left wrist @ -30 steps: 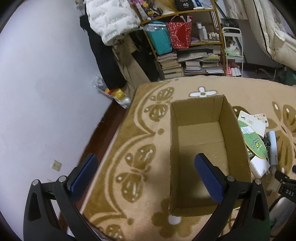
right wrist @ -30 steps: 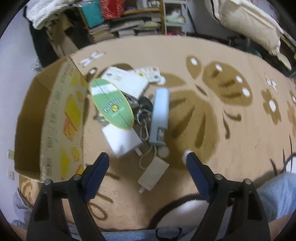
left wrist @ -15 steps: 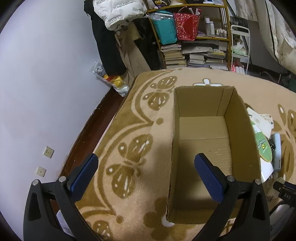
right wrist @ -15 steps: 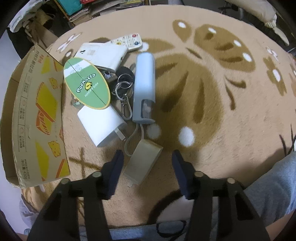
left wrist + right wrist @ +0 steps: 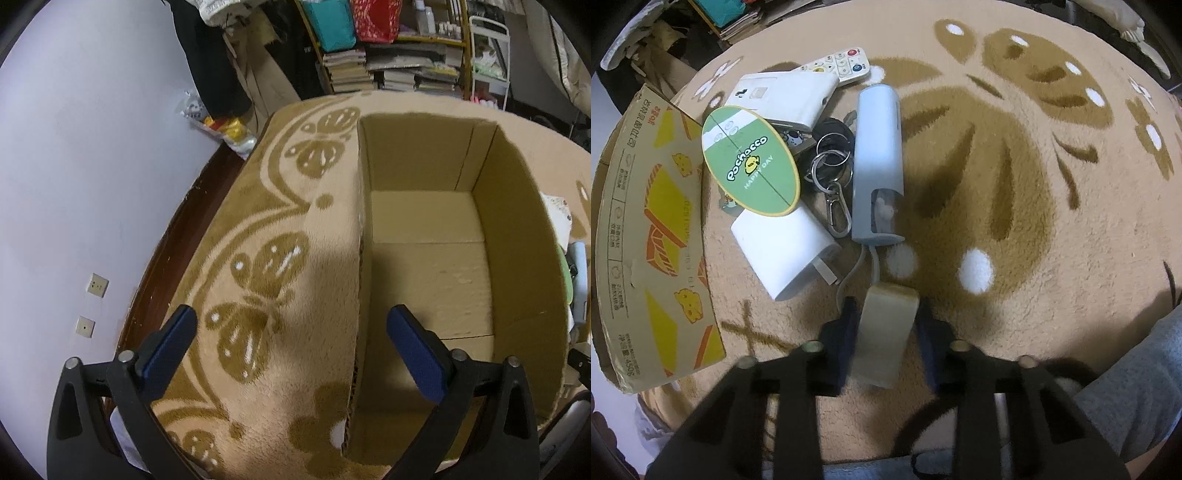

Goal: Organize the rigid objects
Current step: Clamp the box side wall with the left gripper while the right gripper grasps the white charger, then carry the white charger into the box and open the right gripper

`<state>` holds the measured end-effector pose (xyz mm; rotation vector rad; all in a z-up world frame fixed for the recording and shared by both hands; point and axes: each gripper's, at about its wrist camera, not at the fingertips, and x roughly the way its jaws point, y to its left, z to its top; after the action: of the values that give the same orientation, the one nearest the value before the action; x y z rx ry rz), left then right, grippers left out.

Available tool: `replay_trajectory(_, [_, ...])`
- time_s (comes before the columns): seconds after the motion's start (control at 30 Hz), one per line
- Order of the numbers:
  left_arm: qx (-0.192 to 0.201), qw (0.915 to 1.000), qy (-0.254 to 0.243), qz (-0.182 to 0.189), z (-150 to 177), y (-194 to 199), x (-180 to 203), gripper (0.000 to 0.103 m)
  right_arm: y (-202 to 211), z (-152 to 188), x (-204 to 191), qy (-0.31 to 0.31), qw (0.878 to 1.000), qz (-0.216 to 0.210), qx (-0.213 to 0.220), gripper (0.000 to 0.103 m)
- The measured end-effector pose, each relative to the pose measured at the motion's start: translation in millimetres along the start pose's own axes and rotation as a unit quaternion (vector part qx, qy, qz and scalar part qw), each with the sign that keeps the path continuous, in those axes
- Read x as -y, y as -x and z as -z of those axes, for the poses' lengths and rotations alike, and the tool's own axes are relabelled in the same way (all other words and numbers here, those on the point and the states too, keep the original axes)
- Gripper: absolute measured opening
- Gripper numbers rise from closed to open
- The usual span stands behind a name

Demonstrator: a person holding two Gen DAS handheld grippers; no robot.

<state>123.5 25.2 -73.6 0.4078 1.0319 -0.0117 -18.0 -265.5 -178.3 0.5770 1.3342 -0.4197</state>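
Observation:
My right gripper (image 5: 886,332) is shut on a small beige charger block (image 5: 886,328) lying on the carpet, its fingers on both sides. Just beyond lie a pale blue cylinder device (image 5: 877,162), a white power adapter (image 5: 785,249), a green oval Pochacco card (image 5: 750,160), a key ring with clip (image 5: 831,177), a white flat box (image 5: 783,98) and a white remote (image 5: 840,66). My left gripper (image 5: 291,350) is open and empty, straddling the left wall of an open, empty cardboard box (image 5: 424,266), which also shows in the right wrist view (image 5: 650,236).
A patterned beige carpet (image 5: 1015,184) covers the floor. A lilac wall (image 5: 92,147) with sockets stands left. Shelves with books and bags (image 5: 388,55) stand at the far end. My grey-trousered leg (image 5: 1137,387) is at lower right.
The right gripper has moved down and forward and closed its fingers onto the beige charger block. The left gripper has come closer to the box and stays open.

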Motion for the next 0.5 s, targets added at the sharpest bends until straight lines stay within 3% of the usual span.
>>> replay_trajectory(0.2, [-0.033, 0.9994, -0.001, 0.007, 4, -20, 3, 0.084, 11, 4, 0, 0.002, 1.0, -0.001, 0.029, 0.024])
replay_trajectory(0.33, [-0.045, 0.999, 0.0, 0.008, 6, -30, 7, 0.081, 21, 6, -3, 0.011, 0.999, -0.002, 0.05, 0.024])
replay_trajectory(0.5, [-0.065, 0.997, 0.005, 0.042, 8, -40, 11, 0.054, 39, 11, -15, 0.041, 0.995, -0.014, 0.093, 0.024])
